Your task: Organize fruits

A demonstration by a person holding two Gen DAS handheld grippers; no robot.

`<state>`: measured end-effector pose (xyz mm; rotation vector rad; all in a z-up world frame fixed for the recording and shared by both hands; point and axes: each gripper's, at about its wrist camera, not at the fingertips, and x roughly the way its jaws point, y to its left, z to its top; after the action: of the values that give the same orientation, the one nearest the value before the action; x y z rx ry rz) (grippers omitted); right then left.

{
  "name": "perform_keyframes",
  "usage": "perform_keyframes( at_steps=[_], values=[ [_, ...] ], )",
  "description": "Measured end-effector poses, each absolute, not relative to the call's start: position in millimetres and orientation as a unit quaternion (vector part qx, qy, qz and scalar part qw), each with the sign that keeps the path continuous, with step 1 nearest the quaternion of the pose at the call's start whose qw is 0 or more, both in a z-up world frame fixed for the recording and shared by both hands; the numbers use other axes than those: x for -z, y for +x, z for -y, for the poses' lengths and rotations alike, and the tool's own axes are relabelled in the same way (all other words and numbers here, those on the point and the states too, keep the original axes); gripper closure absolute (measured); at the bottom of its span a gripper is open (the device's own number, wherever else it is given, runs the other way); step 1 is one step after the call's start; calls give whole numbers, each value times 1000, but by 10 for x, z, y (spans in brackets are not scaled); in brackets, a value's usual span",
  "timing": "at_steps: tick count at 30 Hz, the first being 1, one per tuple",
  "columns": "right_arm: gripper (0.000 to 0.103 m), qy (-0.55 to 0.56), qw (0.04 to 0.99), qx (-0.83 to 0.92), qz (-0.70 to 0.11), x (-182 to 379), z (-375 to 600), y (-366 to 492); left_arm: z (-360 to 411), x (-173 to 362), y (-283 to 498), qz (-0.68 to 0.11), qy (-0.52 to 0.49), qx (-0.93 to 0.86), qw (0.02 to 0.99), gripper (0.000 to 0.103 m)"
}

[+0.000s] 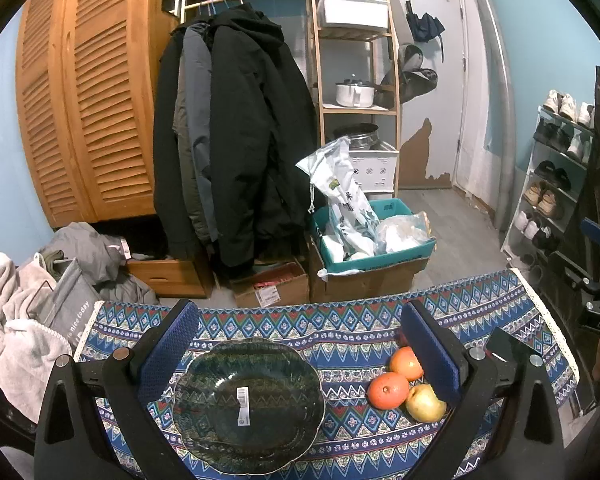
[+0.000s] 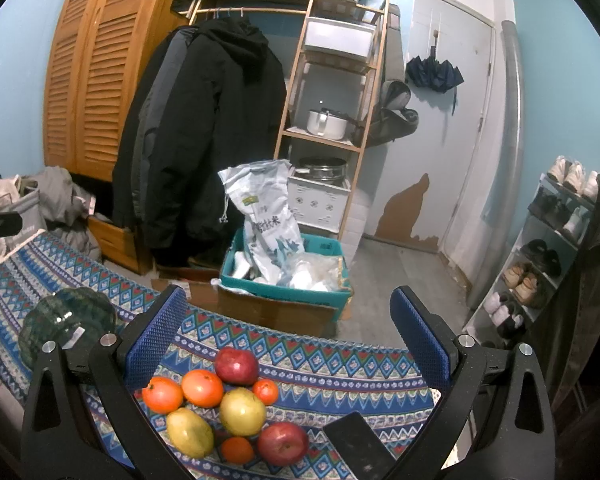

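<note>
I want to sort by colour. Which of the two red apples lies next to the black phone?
The red apple at the front of the pile, beside the black phone. The other red apple sits at the back, farther from the phone.

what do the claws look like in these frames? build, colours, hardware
Both match. The left claw and right claw each have two black angular arms with triangular cut-outs, tipped by flat blue pads with a fine dimpled grip texture. Round silver bolt heads sit at the arm joints. No cables or lettering show on the claws themselves, and no sleeves are in view.
</note>
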<state>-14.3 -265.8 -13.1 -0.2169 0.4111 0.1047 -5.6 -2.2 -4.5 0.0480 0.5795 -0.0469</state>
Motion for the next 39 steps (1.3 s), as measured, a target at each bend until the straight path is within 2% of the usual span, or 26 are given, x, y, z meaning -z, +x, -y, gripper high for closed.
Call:
perform_keyframes(
  at_steps=[39],
  values=[
    [3, -106, 970, -54, -214, 232, 2651, -193, 71, 144, -32, -299, 28, 27, 953, 1]
  ],
)
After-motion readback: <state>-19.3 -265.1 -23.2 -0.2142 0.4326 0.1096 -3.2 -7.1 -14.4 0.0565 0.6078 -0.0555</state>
